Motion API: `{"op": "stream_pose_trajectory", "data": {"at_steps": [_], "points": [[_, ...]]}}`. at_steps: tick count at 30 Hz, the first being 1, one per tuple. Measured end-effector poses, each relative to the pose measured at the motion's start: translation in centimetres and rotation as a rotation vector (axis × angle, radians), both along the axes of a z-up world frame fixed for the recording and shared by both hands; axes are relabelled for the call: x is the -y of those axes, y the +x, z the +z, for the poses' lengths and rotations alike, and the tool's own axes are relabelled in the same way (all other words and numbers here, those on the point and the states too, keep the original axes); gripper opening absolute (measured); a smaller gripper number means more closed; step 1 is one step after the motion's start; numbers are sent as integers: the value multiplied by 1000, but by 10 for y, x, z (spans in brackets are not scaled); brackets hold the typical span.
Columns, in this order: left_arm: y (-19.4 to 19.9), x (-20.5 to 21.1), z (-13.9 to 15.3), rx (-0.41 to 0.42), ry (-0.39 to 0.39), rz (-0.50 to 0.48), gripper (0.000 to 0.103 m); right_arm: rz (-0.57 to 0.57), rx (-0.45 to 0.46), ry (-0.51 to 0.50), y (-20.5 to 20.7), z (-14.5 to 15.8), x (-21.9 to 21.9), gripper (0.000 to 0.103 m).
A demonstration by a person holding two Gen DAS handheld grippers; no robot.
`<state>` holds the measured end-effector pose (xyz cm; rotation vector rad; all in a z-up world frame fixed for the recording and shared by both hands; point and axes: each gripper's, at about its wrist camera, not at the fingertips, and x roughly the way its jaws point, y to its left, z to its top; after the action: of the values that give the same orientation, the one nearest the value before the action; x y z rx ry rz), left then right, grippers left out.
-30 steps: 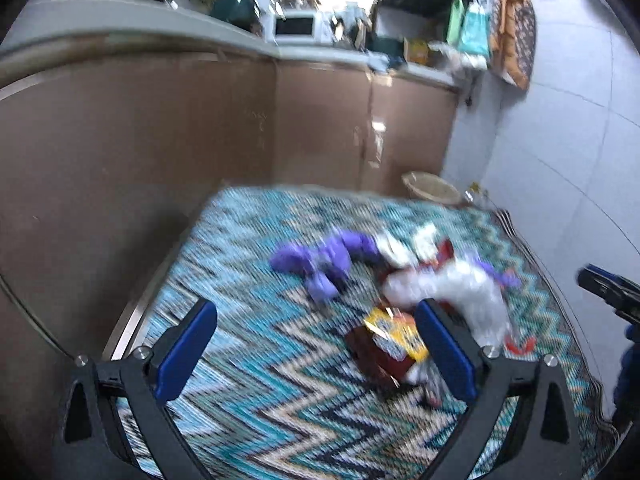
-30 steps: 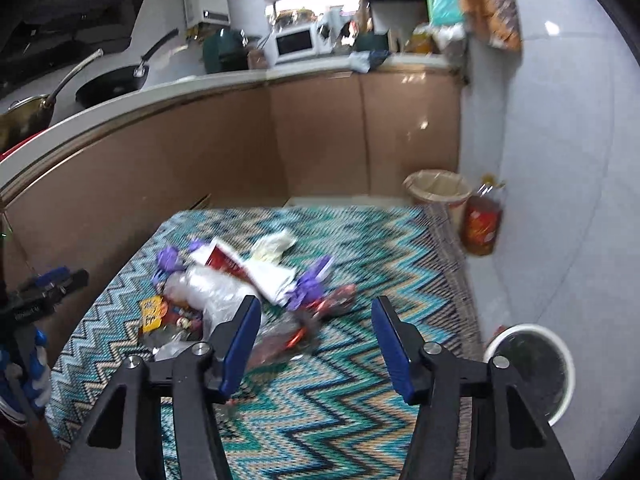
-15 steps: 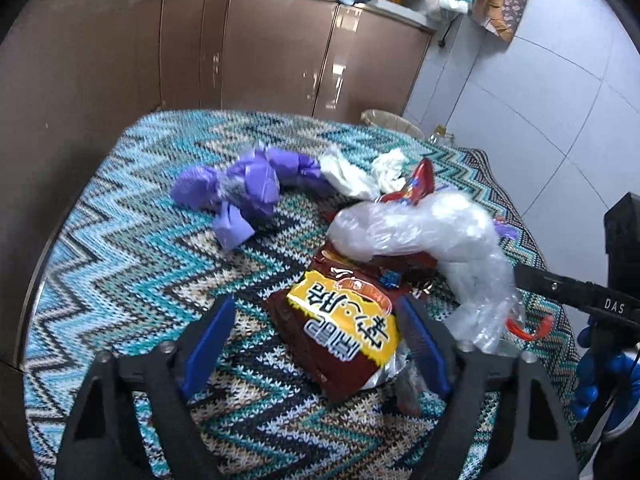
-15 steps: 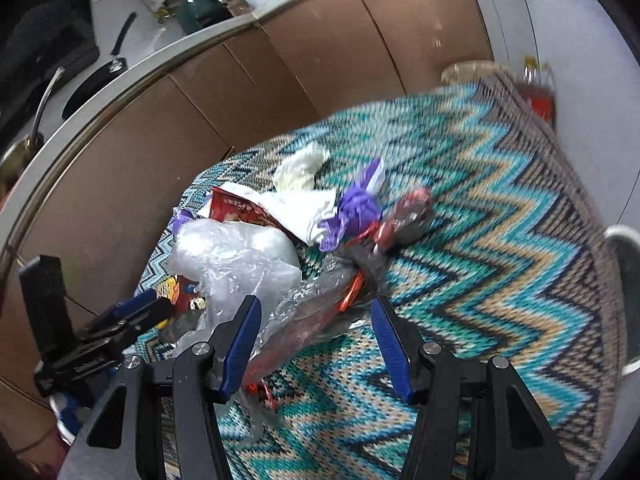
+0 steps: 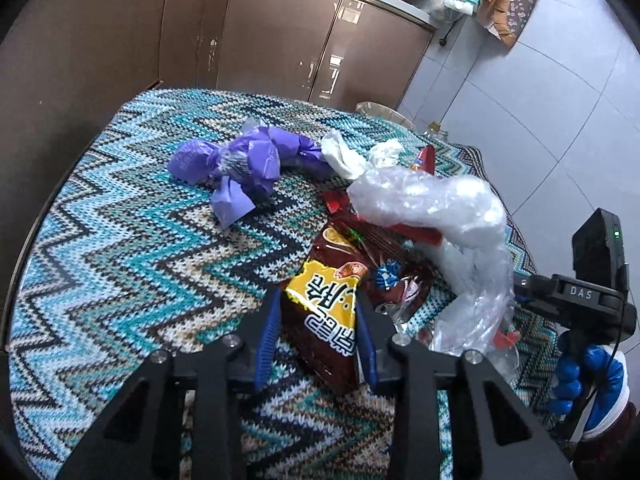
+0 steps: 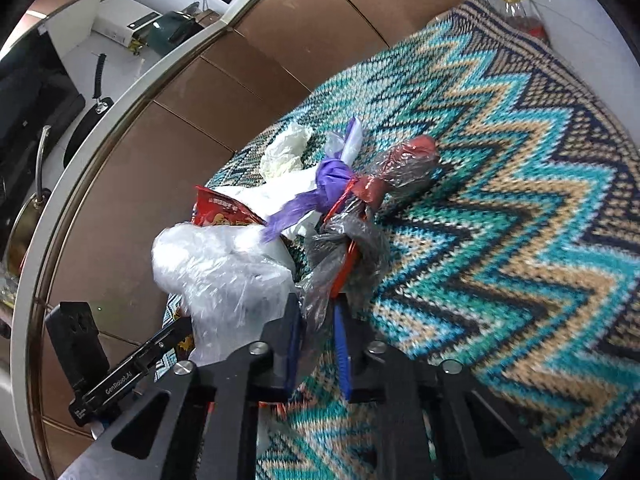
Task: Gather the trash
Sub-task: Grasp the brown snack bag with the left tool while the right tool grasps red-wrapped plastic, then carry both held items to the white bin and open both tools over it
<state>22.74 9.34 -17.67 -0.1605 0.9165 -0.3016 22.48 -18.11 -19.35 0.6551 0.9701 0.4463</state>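
Observation:
A pile of trash lies on a zigzag knitted rug (image 5: 120,260). My left gripper (image 5: 318,328) points down at a brown and yellow snack bag (image 5: 328,300); its jaws are closing and the blue pads press the bag's two sides. Behind it lie a crumpled purple bag (image 5: 240,160), white tissue (image 5: 344,156) and clear plastic film (image 5: 424,200). My right gripper (image 6: 318,340) is closing too, its pads pinching the tail of a grey plastic bag (image 6: 348,248) tied with red and purple strips (image 6: 332,180). A red wrapper (image 6: 220,210) sticks out beside the clear film (image 6: 216,268).
Brown cabinet doors (image 5: 280,40) run along the rug's far side, with a counter of pans above (image 6: 40,160). A lined waste basket (image 5: 380,110) and a bottle (image 6: 524,16) stand at the rug's far corner by the tiled wall. A blue-gloved hand (image 5: 588,380) holds the right tool.
Both grippers dropped and tilted down onto the pile. The left jaws narrowed from wide open onto the snack bag. The right jaws closed on the grey plastic bag.

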Motion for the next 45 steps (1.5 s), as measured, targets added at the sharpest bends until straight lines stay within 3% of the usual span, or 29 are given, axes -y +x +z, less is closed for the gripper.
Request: {"op": "stream_pose_trajectory", "data": {"at_steps": [6,16,28,34,40,45], "points": [[-23,-8,17,36,27,33,30,-12,44,-73,-23,17,9,10],[-68,-18,46,116,194,136,29,-17,131,-181,-67,44,16,10],[-120,-43,91,207,198,225,29,8,252,-203,-113,75,10,10],[-129,-14,111,231,133,145,29,-35,310,-208,-138,89,37,10],[-112,76,121,223,112,-54,29,-150,339,-253,-164,94,94,10],[-90,169,117,185,113,-242,29,-261,300,-295,-176,79,147,10]]}}
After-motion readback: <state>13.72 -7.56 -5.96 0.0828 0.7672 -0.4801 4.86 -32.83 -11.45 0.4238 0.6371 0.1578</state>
